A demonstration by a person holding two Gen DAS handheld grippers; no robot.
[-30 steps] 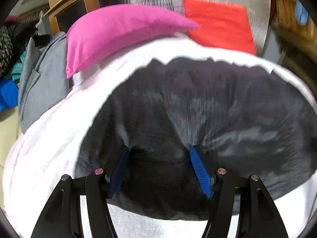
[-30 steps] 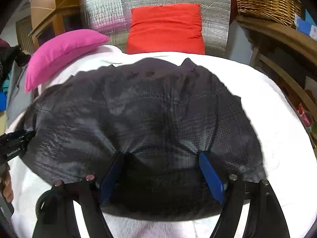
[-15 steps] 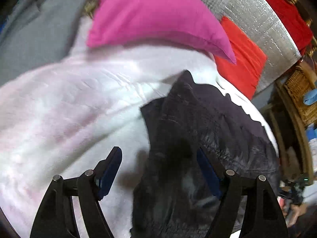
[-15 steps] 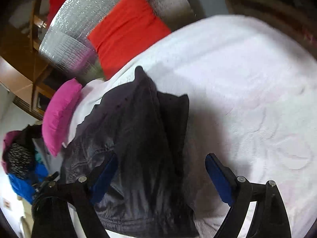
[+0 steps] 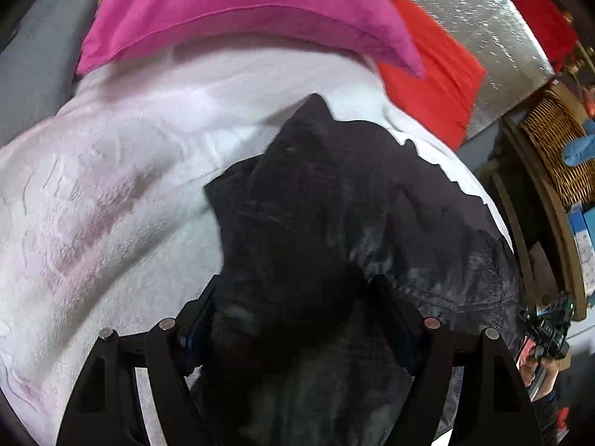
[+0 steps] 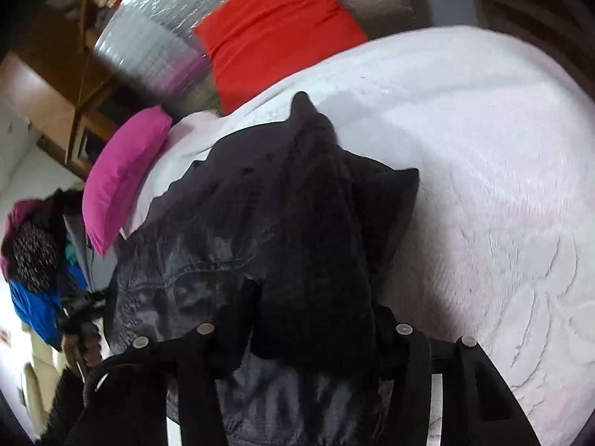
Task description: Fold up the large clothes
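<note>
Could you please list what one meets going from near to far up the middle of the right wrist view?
Right gripper, its jaws closing with dark fabric between them → dark garment → white blanket → red cushion → silver quilted panel.

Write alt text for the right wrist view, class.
A dark grey crumpled garment lies on a white fluffy blanket, a raised fold between the closing right tongs. Behind lie a pink pillow and a red cushion.
</note>
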